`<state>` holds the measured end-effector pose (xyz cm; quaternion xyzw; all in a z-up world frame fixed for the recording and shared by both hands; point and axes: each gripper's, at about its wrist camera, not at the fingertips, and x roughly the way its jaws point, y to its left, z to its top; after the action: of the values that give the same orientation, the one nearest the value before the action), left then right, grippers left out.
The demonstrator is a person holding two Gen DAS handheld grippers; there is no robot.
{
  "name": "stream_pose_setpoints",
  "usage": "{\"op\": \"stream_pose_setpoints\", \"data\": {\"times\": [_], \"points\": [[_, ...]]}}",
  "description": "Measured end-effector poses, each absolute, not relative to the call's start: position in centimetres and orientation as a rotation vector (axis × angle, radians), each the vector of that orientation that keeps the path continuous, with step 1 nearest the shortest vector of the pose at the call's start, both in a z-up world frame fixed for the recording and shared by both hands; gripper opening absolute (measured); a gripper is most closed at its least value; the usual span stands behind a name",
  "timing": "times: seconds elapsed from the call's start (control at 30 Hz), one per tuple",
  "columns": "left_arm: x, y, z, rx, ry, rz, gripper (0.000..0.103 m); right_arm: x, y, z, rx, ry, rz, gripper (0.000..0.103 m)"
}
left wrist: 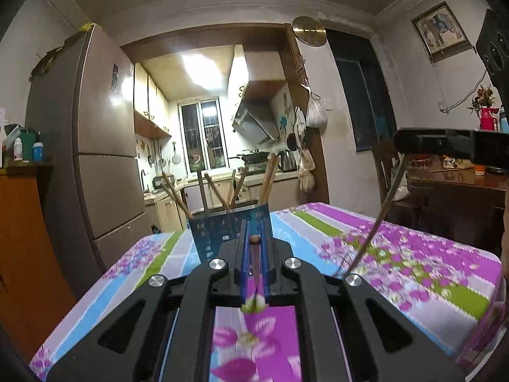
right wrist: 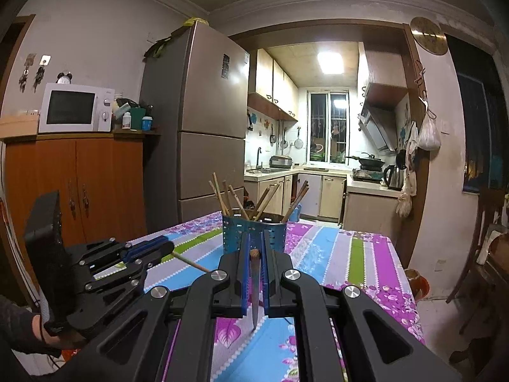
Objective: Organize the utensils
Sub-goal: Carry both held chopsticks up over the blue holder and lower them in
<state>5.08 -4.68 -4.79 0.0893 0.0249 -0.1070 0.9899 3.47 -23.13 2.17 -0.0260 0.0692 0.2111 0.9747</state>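
Over the floral table (right wrist: 334, 254), both grippers (left wrist: 254, 238) clamping chopsticks (right wrist: 255, 286), holder (right wrist: 254, 234) ahead

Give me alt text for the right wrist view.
The right gripper is shut on a chopstick, facing a blue holder of chopsticks on a floral table. The left gripper also grips one.

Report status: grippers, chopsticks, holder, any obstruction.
Left gripper shut on a chopstick. Right gripper shut on another chopstick. Blue holder ahead, partly filled. Path clear.
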Motion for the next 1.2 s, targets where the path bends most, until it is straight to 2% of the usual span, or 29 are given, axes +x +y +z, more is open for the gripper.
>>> {"op": "stream_pose_setpoints", "data": {"times": [0.67, 1.2], "points": [[9.2, -5.6, -0.7, 0.176, 0.053, -0.266, 0.005, 7.9, -22.9, 5.8, -0.058, 0.142, 0.44, 0.008], [11.3, -0.8, 10.1, 0.077, 0.063, -0.275, 0.005, 13.4, -22.6, 12.1, 0.002, 0.164, 0.454, 0.008]]}}
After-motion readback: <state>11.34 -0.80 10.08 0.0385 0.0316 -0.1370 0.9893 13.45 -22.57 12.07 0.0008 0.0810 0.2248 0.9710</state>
